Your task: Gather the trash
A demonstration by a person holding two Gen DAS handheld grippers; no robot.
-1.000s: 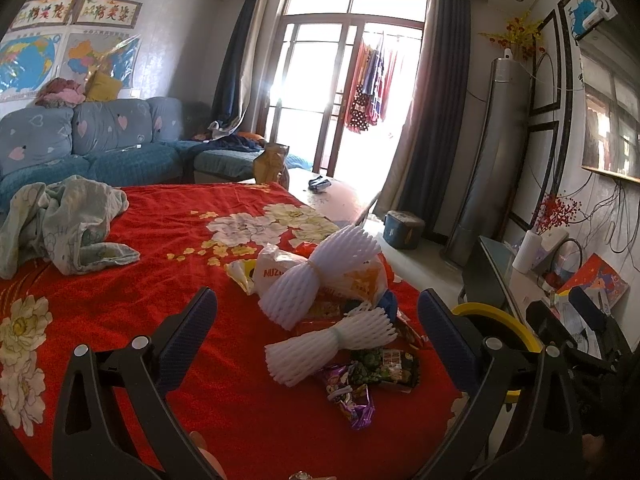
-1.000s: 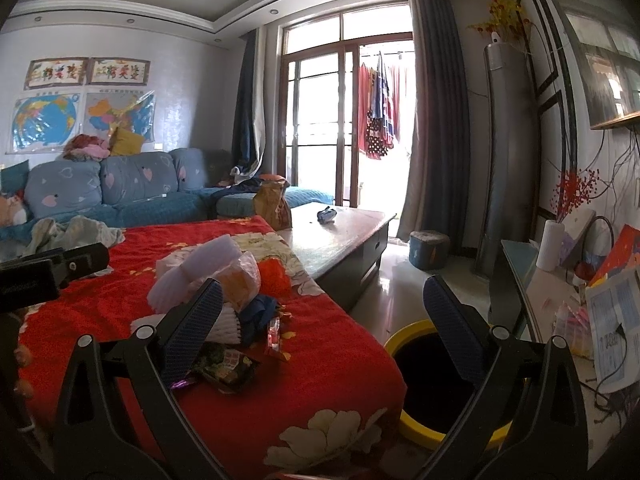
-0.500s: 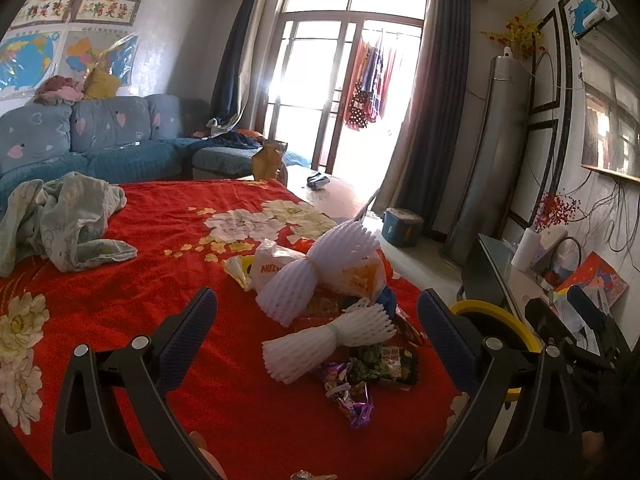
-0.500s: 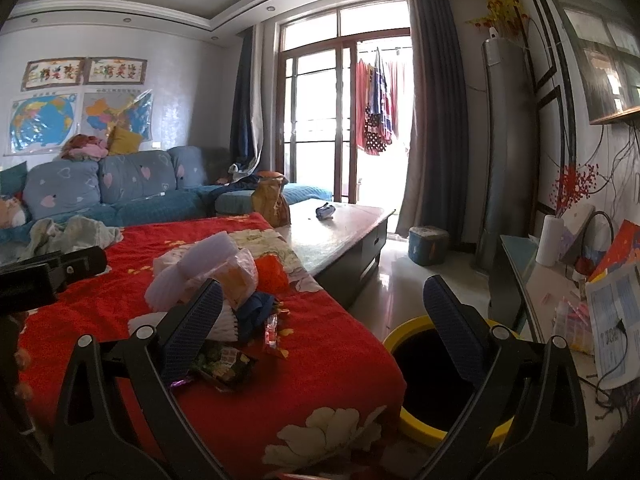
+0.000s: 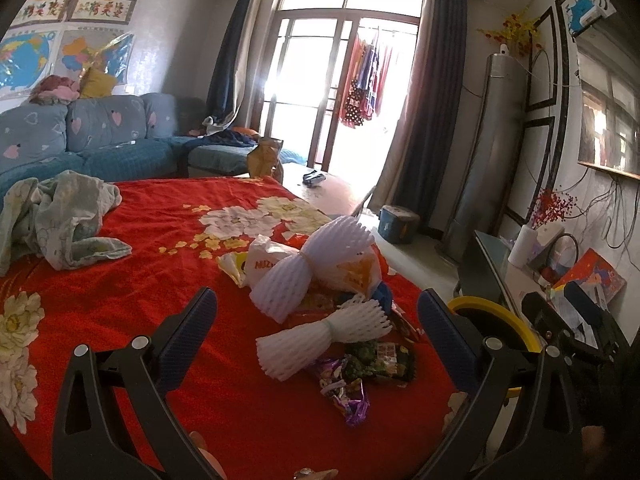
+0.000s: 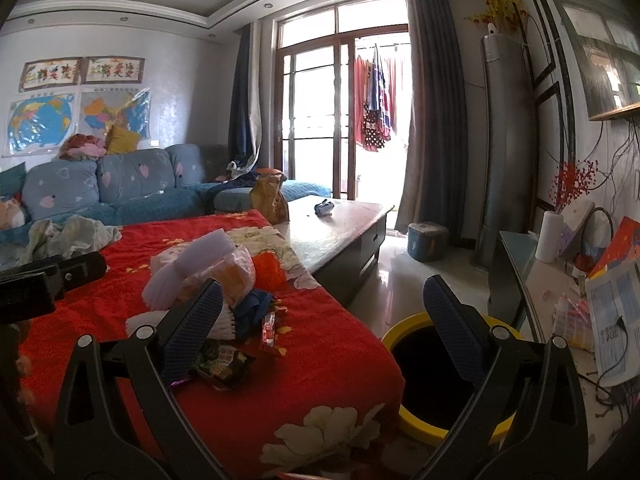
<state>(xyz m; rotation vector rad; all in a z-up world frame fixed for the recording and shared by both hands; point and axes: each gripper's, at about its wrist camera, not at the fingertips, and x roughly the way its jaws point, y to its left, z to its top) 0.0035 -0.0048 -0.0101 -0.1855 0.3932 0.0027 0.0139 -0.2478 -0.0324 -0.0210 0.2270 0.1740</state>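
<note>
A heap of trash lies on the red flowered cloth (image 5: 160, 264): two white foam nets (image 5: 316, 260) (image 5: 324, 336), plastic bags and snack wrappers (image 5: 376, 360). My left gripper (image 5: 316, 320) hangs open just short of the heap, the lower net between its fingers in the picture. My right gripper (image 6: 320, 316) is open too, over the cloth's right edge, with the heap (image 6: 208, 276) at its left finger and the yellow-rimmed bin (image 6: 432, 368) behind its right finger. The bin's rim (image 5: 492, 316) shows on the floor right of the cloth.
A crumpled pale cloth (image 5: 60, 216) lies at the left. A blue sofa (image 6: 112, 188) stands behind, a low table (image 6: 336, 228) with a brown bag (image 6: 268, 196) beyond the cloth. A cluttered glass stand (image 6: 560, 288) lines the right wall. A blue tub (image 6: 428, 240) sits on the floor.
Both views have drifted very little. The heap sits a touch higher and closer in the left wrist view. Both grippers stay open.
</note>
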